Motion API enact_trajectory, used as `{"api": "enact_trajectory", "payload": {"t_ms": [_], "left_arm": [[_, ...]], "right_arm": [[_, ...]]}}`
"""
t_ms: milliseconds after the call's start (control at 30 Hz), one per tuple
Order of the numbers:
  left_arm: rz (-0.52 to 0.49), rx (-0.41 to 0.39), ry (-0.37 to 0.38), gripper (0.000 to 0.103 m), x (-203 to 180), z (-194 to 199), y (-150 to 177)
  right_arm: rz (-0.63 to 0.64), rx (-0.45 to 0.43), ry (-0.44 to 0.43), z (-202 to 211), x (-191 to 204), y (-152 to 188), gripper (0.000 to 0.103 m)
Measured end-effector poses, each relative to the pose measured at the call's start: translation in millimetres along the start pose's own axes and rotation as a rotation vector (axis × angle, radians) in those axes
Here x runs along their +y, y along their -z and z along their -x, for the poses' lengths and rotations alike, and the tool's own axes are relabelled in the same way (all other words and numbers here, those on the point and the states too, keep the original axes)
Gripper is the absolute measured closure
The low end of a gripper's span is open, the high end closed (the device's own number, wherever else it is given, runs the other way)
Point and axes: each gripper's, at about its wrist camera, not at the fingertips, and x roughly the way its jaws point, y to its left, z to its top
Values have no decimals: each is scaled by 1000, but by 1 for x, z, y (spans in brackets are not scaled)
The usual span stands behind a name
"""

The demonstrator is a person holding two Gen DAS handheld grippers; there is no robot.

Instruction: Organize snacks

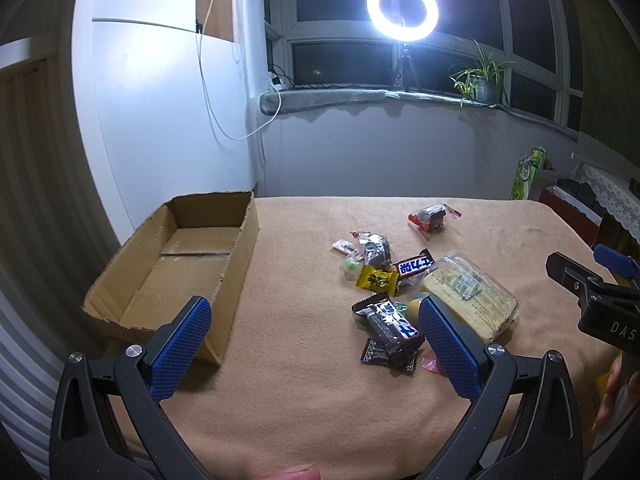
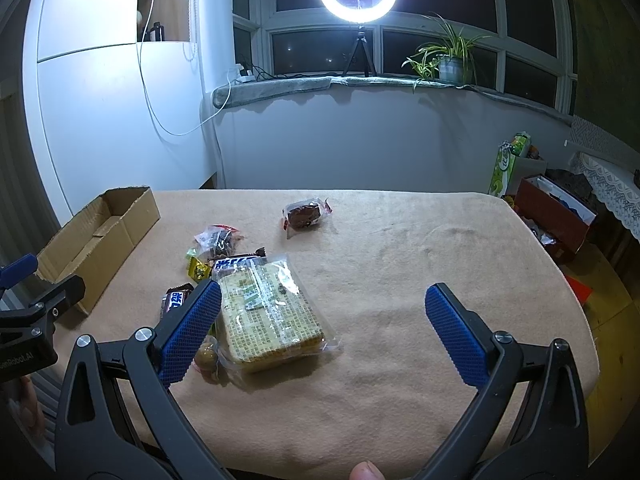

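An open, empty cardboard box (image 1: pixel 188 264) stands on the left of the tan table; it also shows in the right wrist view (image 2: pixel 100 236). A pile of snacks lies mid-table: a clear pack of yellow wafers (image 1: pixel 468 296) (image 2: pixel 268 316), two dark chocolate bars (image 1: pixel 394 322) (image 1: pixel 412 266), a yellow candy (image 1: pixel 376 280), and small wrapped sweets. A dark cake in a red-edged wrapper (image 1: pixel 432 216) (image 2: pixel 306 214) lies apart, farther back. My left gripper (image 1: pixel 316 312) is open and empty, just before the pile. My right gripper (image 2: pixel 324 300) is open and empty, its left finger beside the wafers.
The table is covered with a tan cloth (image 2: pixel 420 260). A ring light (image 1: pixel 402 10) on a tripod and a potted plant (image 1: pixel 482 76) stand on the windowsill behind. A green carton (image 2: pixel 508 164) and a red box (image 2: pixel 556 216) sit off the right edge.
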Motion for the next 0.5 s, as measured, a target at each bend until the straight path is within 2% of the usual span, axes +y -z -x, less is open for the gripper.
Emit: {"api": "enact_trajectory", "payload": {"t_ms": [500], "left_arm": [[-6,4,0,0,-4,-1,2]], "right_arm": [[4,0,3,1,-1,2,0]]}}
